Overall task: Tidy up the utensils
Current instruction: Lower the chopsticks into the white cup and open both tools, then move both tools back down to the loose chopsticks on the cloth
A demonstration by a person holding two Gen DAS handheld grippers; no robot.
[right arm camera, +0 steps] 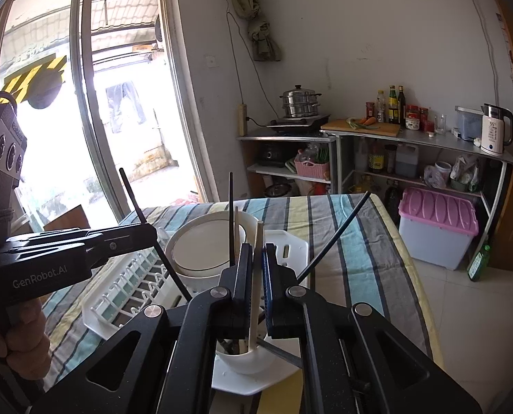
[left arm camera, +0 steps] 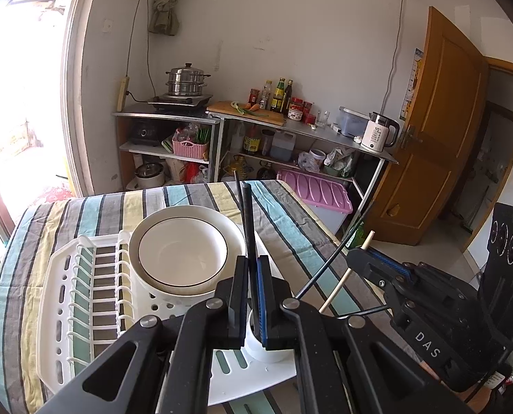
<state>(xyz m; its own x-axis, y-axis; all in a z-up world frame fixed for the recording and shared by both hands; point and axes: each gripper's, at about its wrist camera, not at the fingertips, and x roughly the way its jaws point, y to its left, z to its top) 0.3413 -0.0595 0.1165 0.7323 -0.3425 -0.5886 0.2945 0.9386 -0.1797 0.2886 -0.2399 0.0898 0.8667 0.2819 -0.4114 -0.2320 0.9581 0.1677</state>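
My left gripper [left arm camera: 252, 259] is shut on a black chopstick [left arm camera: 246, 214] that stands nearly upright above the white utensil cup [left arm camera: 268, 348] at the near corner of the dish rack [left arm camera: 58, 296]. My right gripper [right arm camera: 257, 247] is shut on a pale wooden chopstick [right arm camera: 256, 276] whose lower end is inside the same cup [right arm camera: 242, 360]. Two more black chopsticks [right arm camera: 335, 233] and another pale one lean out of the cup. In the left wrist view the right gripper [left arm camera: 359, 252] shows at the right. In the right wrist view the left gripper [right arm camera: 151, 233] shows at the left.
A white bowl with a dark rim [left arm camera: 184, 252] sits nested in a larger bowl in the rack, right behind the cup. The rack stands on a striped tablecloth [left arm camera: 290, 227]. Beyond the table are metal shelves with a steamer pot [left arm camera: 186, 81], bottles and a kettle [left arm camera: 377, 134].
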